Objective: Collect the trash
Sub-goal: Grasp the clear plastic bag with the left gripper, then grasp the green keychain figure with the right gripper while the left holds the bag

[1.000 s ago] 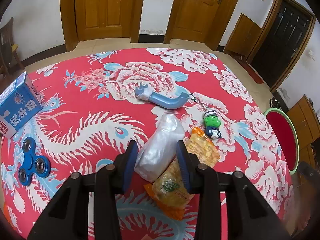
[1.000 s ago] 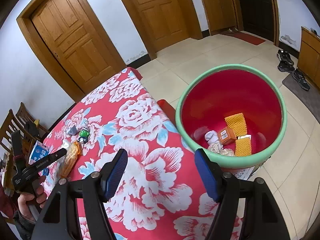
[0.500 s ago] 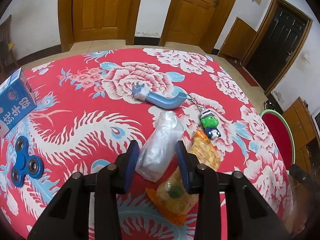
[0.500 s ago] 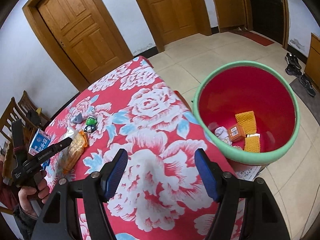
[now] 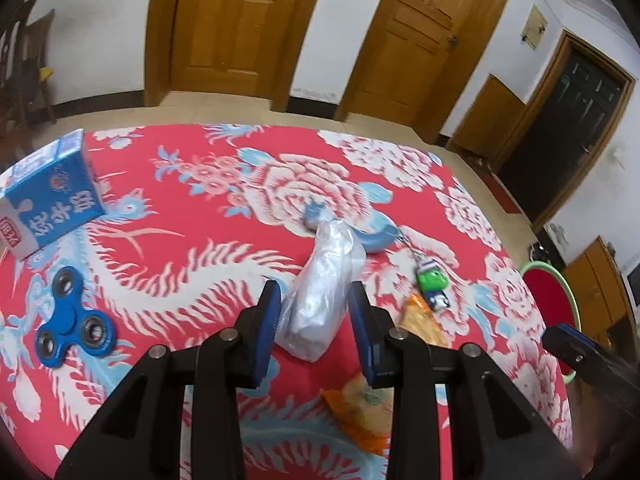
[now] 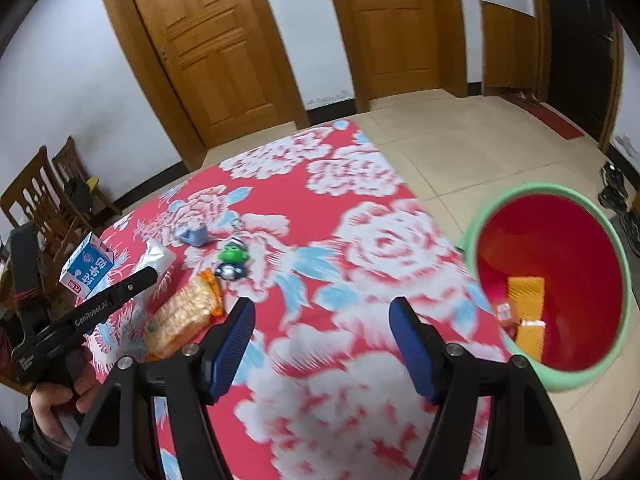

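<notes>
1. Wooden doors and white walls stand behind a table under a red floral cloth.
2. Left claw is closing around a clear plastic bag; the pads flank it, and contact is unclear.
3. An orange snack packet lies just beside the bag, near a green figurine.
4. A blue carton and spinner sit well apart, at the left.
5. Right claw hangs open and empty over the cloth.
6. A green-rimmed red bin with trash inside stands on the floor beside the table.
</notes>
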Demonstrator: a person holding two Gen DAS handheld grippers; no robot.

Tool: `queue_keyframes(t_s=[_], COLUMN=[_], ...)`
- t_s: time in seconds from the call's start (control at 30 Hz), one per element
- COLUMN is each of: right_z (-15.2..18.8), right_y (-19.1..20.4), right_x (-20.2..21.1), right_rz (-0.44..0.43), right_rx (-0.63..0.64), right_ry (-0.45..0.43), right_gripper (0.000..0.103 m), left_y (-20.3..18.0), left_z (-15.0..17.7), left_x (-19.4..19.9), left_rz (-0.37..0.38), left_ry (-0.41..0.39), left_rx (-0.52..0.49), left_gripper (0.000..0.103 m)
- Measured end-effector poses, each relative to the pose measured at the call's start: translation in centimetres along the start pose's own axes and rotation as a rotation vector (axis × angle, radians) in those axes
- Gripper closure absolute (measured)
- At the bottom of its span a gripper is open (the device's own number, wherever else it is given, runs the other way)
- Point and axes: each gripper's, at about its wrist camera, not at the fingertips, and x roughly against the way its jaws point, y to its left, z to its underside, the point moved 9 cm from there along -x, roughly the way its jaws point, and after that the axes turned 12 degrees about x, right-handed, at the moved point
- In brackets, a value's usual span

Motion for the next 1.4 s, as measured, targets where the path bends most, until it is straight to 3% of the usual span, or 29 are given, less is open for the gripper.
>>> queue_keyframes(t_s=[0.3, 0.4, 0.67, 0.8, 0.9, 1.0, 1.1, 1.4], right_z=[-2.2, -2.3, -2.9, -2.9, -2.6, -2.6, -2.8, -3.1], right_y=[4.4, 5.2, 6.8, 7.3, 7.5, 7.6, 7.4, 6.8], right_x=[-4.7, -6.1, -7.9, -8.6, -9.0, -9.0, -8.5, -6.9], right_rz=[-0.048, -0.062, -0.061, -0.060, -0.055, -0.055, -0.061, -0.059], right_rx=[0.085, 0.094, 0.131, 0.145, 0.156, 0.160, 0.152, 0.145], right_ry=[0.050, 0.076, 0.086, 0.099, 0.105, 0.096, 0.078, 0.038], right_gripper=[0.032, 0.041, 0.047, 0.058, 0.071, 0.072, 0.081, 0.082], left_y=[1.3, 1.6, 1.5, 1.5, 1.5, 1.5, 1.3, 1.2], left_z=[-0.5, -0.5, -0.4, -0.4, -0.4, -0.3, -0.3, -0.3], left_x=[0.1, 0.1, 0.2, 0.2, 0.1, 0.0, 0.1, 0.1], left_rz=[-0.035, -0.038, -0.033, -0.030, -0.029, -0.026, -0.023, -0.019], left_ry=[-0.028, -0.030, -0.028, -0.028, -0.025, -0.023, -0.024, -0.026], left_rx=[0.026, 0.036, 0.035, 0.038, 0.038, 0.037, 0.035, 0.034], left_gripper=[0.068, 0.068, 0.068, 0.068, 0.068, 0.068, 0.068, 0.068])
